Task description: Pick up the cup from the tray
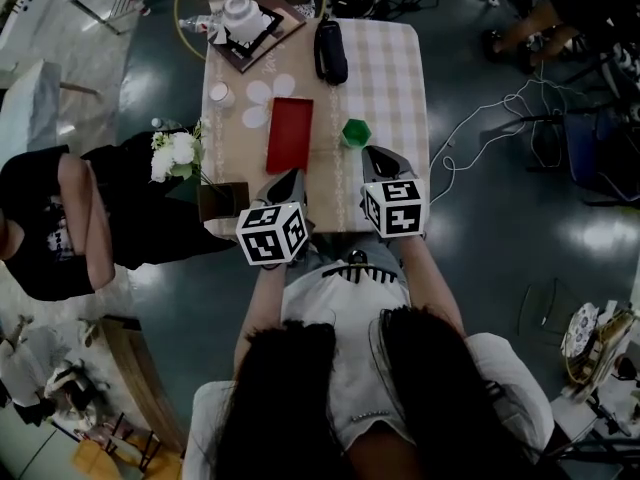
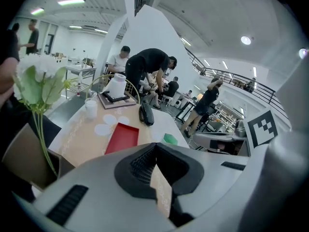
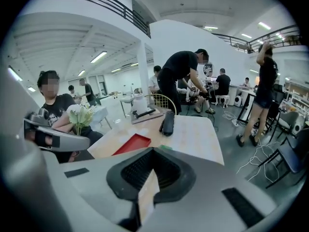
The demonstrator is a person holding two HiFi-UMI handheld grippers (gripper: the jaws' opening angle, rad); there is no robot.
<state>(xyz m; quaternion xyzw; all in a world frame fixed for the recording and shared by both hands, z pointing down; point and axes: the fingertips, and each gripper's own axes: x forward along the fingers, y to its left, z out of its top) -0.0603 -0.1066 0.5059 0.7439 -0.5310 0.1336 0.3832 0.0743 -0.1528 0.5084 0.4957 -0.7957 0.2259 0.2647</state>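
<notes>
Green cup point(image 1: 355, 133) stands on the table point(image 1: 395, 78), just right of the red tray point(image 1: 290, 133) and not in it. Left gripper point(image 2: 155, 146) is clenched, jaws tip to tip with nothing between them, over the table's near edge short of the tray. Right gripper point(image 3: 153, 151) is likewise clenched and empty. Its tips are just beside the cup's near side; contact cannot be told. Black pouch point(image 1: 330, 50) lies at the far end. White flowers point(image 1: 175, 153) are at the left edge.
</notes>
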